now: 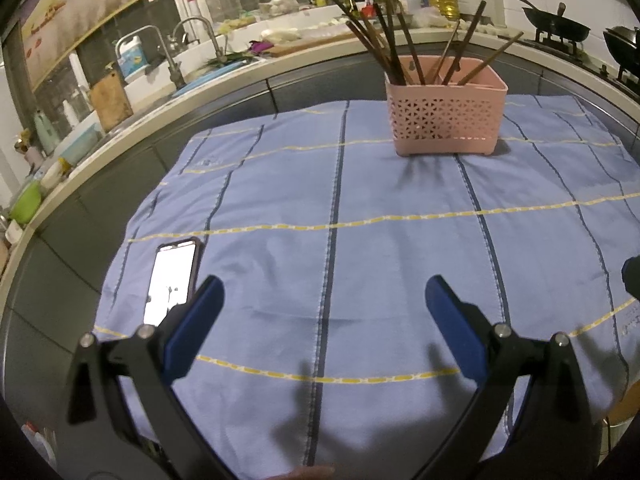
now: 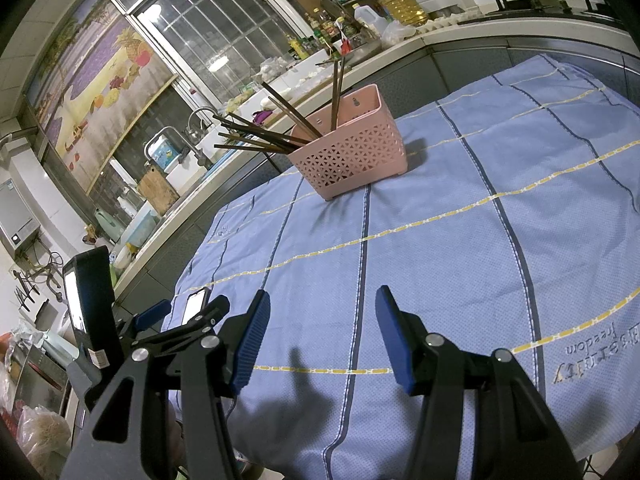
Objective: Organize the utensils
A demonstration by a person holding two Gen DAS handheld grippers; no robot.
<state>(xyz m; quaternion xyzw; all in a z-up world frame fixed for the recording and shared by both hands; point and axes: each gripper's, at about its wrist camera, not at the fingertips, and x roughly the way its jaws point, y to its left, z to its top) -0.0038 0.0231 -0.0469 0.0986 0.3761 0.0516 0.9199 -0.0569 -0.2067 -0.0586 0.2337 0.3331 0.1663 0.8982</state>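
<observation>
**Both grippers wait open over the cloth; chopsticks stand in the pink basket**

In the left wrist view, the left gripper [image 1: 324, 292] fills the lower part of the frame, its two blue pads spread wide with nothing between them. Below it lies a blue cloth [image 1: 400, 208] crossed by dark and yellow stripes. At the upper right of centre stands a pink basket [image 1: 446, 118] with a lattice wall, resting on the cloth. A bundle of dark chopsticks [image 1: 384, 40] leans out of its left part toward the upper left, and a few more sticks tilt to the upper right from its right part. A phone [image 1: 172, 278] with a lit screen lies flat on the cloth at the lower left, just beside the left pad.

In the right wrist view, the right gripper [image 2: 322, 332] sits at the bottom centre, its blue pads also apart and holding nothing. The pink basket appears above centre, well apart from the pads, with chopsticks fanning out to the left and two standing nearly upright. The left gripper shows at the lower left edge of this frame.

A kitchen counter [image 1: 248, 68] with a sink tap, bottles and a stove with pans runs across the top of both views.
</observation>
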